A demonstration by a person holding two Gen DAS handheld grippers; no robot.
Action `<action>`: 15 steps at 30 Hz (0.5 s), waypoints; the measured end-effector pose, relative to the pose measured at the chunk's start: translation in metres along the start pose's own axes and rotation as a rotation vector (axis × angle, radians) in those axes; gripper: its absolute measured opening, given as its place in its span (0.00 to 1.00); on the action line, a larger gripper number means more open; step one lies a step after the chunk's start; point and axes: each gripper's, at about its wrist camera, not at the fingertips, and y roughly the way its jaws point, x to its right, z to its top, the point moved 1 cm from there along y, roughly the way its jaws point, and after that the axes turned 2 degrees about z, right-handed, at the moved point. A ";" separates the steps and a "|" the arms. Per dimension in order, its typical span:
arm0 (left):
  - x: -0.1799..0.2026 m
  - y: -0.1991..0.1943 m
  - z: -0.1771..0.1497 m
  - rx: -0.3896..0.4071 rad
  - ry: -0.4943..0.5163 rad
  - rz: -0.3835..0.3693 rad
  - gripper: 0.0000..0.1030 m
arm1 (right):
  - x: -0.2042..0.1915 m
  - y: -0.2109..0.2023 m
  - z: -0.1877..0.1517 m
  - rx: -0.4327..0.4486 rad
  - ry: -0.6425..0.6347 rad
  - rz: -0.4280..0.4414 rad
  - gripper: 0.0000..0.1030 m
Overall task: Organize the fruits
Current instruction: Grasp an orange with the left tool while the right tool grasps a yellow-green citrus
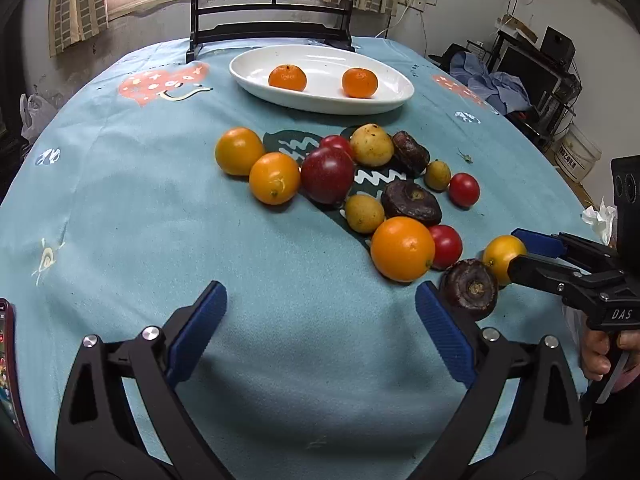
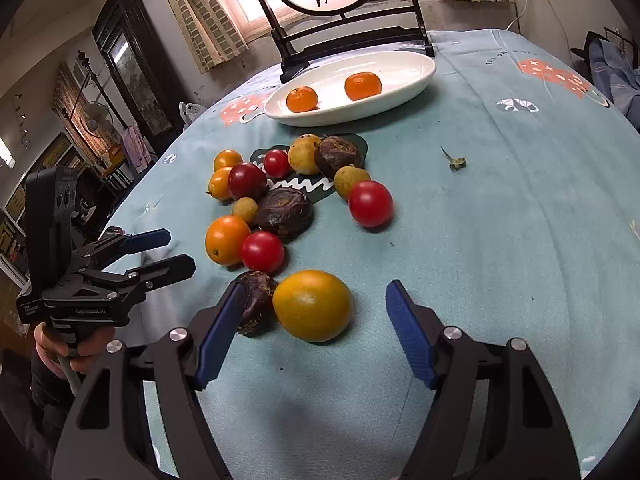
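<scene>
A white oval dish (image 1: 384, 100) (image 2: 416, 80) at the far side of the table holds two tangerines (image 1: 287, 77) (image 1: 359, 82). Several loose fruits lie in a cluster on the blue cloth: oranges, red tomatoes, a dark plum (image 1: 327, 175), yellow-green fruits and dark brown wrinkled ones. My right gripper (image 2: 316, 320) (image 1: 520, 252) is open around a yellow-orange fruit (image 2: 313, 305) (image 1: 502, 256), its left finger beside a dark brown fruit (image 2: 256, 300) (image 1: 470, 288). My left gripper (image 1: 320, 320) (image 2: 176, 250) is open and empty over bare cloth, left of the cluster.
A black wooden stand with a round painted screen (image 1: 272, 28) stands behind the dish. A small green stem (image 2: 456, 162) lies on the cloth to the right. A phone (image 1: 8, 360) shows at the left edge. Crumpled tissue (image 1: 600, 218) lies at the right table edge.
</scene>
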 end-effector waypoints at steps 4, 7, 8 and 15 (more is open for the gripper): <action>-0.003 0.000 0.001 -0.003 -0.008 -0.008 0.94 | 0.002 0.001 0.000 -0.009 0.011 0.006 0.63; -0.004 0.001 0.002 -0.006 -0.012 -0.011 0.94 | 0.003 0.002 0.000 -0.012 0.014 0.010 0.60; -0.004 0.002 0.002 -0.006 -0.011 -0.011 0.94 | 0.003 0.002 0.000 -0.013 0.016 0.010 0.60; -0.004 0.002 0.002 -0.008 -0.010 -0.010 0.94 | 0.003 0.004 -0.001 -0.026 0.024 0.015 0.52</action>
